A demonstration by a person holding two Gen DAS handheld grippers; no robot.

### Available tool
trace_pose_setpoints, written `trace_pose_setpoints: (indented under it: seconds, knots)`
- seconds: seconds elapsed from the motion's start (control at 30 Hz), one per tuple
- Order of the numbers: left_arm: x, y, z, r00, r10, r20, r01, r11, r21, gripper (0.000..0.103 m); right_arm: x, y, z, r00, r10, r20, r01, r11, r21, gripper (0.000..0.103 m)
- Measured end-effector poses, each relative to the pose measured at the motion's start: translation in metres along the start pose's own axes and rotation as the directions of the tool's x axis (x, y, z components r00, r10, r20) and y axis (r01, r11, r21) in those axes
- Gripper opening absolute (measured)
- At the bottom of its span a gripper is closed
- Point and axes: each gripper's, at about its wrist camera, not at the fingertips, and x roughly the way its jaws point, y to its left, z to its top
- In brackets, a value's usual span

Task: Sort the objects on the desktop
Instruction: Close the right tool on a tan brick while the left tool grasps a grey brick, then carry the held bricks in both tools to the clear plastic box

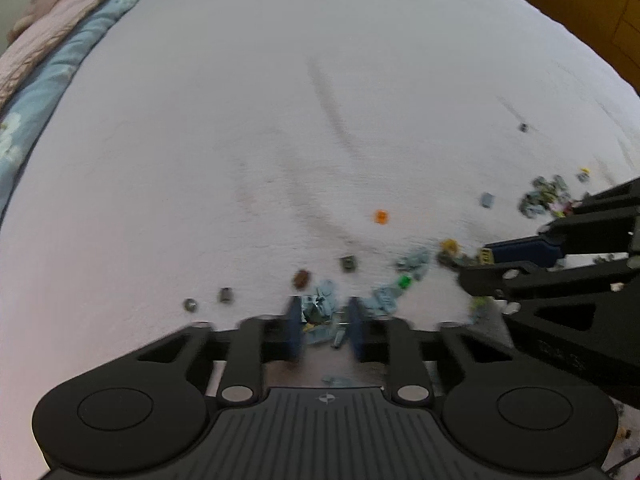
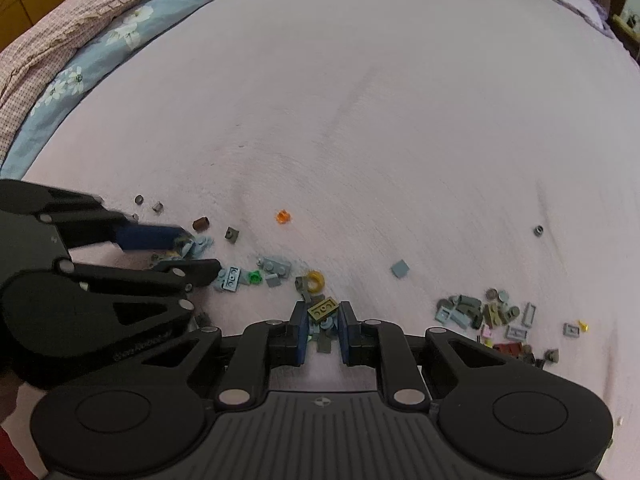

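Small toy bricks lie scattered on a pale pink sheet point(image 2: 360, 120). My left gripper point(image 1: 325, 308) is low over a cluster of light blue-grey pieces point(image 1: 320, 304); its jaws stand partly open around them, and the view is blurred. It shows from the side in the right wrist view point(image 2: 192, 248). My right gripper point(image 2: 323, 312) has an olive two-stud plate point(image 2: 322, 309) between its pads, with grey pieces under it. It enters the left wrist view point(image 1: 480, 260) from the right. A yellow ring point(image 2: 315, 281) lies just ahead of it.
An orange stud point(image 2: 283, 216), a green stud point(image 2: 253, 277), a brown cylinder point(image 2: 201, 223) and grey plates point(image 2: 276, 267) lie between the grippers. A heap of grey and olive pieces point(image 2: 480, 312) lies at the right. A folded blue floral quilt point(image 2: 100, 48) borders the far left.
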Motion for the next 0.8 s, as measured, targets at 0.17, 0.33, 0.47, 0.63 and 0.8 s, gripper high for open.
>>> trace_pose_setpoints:
  seconds: [0.17,0.33,0.47,0.63,0.8]
  knots:
    - [-0.003,0.003,0.002,1.000,0.003,0.012,-0.003,1.000,-0.026,0.013,-0.008,-0.002,-0.001,1.000,0.007,0.010,-0.007,1.000,0.020,0.016]
    - [-0.025,0.007,0.001,0.999,-0.009,0.036,0.011,0.999,-0.047,0.013,-0.030,-0.011,-0.008,0.999,0.023,0.035,-0.025,0.999,0.042,0.017]
    - [-0.053,0.001,0.001,0.998,-0.026,0.065,0.030,0.997,-0.065,0.013,-0.055,-0.017,-0.010,0.997,0.036,0.069,-0.040,0.998,0.057,0.017]
    - [-0.087,-0.017,0.006,0.994,-0.048,0.099,0.055,0.996,-0.071,0.013,-0.095,-0.025,-0.013,0.992,0.041,0.117,-0.050,0.996,0.076,0.017]
    - [-0.121,-0.046,0.011,0.989,-0.077,0.126,0.084,0.995,-0.046,0.013,-0.139,-0.039,-0.021,0.986,0.031,0.164,-0.048,0.994,0.099,0.017]
